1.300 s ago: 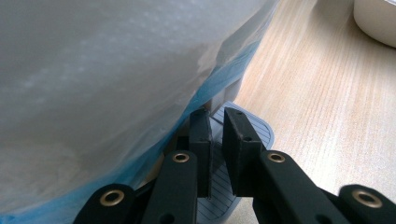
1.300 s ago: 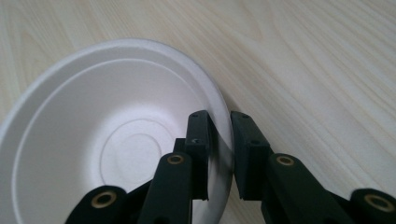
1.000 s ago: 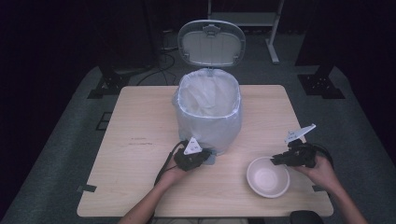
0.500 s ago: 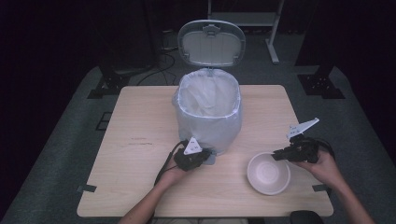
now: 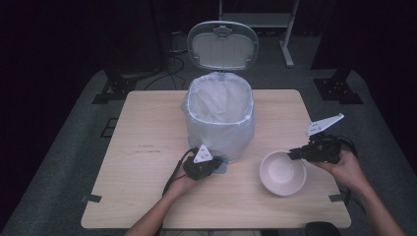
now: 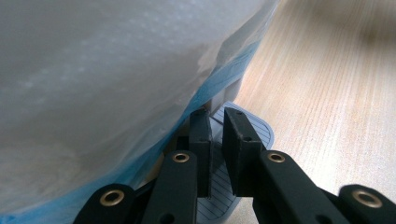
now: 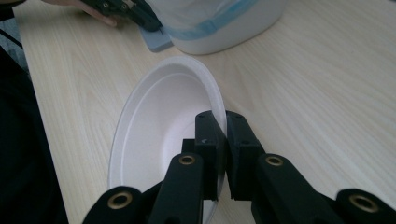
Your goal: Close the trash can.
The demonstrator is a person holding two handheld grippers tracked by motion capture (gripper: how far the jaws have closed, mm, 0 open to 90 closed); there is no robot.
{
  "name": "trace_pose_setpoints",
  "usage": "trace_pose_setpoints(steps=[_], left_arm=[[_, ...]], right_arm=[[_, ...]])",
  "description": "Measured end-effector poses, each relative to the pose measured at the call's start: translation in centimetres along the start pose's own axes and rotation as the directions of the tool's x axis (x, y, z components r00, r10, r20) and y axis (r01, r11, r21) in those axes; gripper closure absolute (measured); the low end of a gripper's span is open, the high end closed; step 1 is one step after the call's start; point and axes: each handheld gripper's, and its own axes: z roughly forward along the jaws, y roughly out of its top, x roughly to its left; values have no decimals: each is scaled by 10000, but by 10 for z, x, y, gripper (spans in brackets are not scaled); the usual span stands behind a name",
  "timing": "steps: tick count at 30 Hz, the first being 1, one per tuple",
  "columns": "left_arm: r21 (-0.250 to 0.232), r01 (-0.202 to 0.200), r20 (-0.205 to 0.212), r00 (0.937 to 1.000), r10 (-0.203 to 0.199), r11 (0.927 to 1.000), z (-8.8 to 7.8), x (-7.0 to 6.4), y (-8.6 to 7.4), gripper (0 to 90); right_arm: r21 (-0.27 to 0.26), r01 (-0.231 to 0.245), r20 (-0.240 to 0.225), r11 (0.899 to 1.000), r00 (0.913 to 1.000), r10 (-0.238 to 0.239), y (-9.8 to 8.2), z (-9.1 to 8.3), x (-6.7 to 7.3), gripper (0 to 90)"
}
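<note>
White foam, by the look of it, makes up the bowl (image 7: 163,135), and the right claw (image 7: 223,122) is clamped on its rim, one jaw inside the wall and one outside. The bowl tilts up from the worktop (image 5: 147,128) and nothing lies in it.

The left claw (image 6: 218,122) has its jaws drawn nearly together with nothing between them; they rest on the ribbed pedal (image 6: 252,135) at the foot of the bin (image 5: 220,120), which rises directly ahead of that claw. The lid (image 5: 223,44) stands open, probably because the pedal is being pressed. A pale liner (image 5: 216,101) is folded over the bin's rim, and no rubbish can be made out inside it.

The likely step is carrying the bowl to the bin's mouth, ahead of the right claw and off to its left-claw side. The grip is a thin pinch on a soft edge, so the rim could crease or slip out as the bowl swings, dropping it on the worktop. If the left claw slides off the pedal, the lid may fall shut. A low approach could catch the liner and drag it inward.
</note>
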Motion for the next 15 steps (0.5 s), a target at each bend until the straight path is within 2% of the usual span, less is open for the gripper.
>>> trace_pose_setpoints(steps=[6, 15], left_arm=[[25, -4, 9, 10000, 4, 10000, 0, 0, 0, 821], [56, -46, -22, 10000, 46, 10000, 0, 0, 0, 817]], right_arm=[[-28, 208, 119, 9998, 9997, -208, 11, -9, 3, 841], [-283, 246, 179, 9993, 9995, -241, 22, -21, 3, 841]])
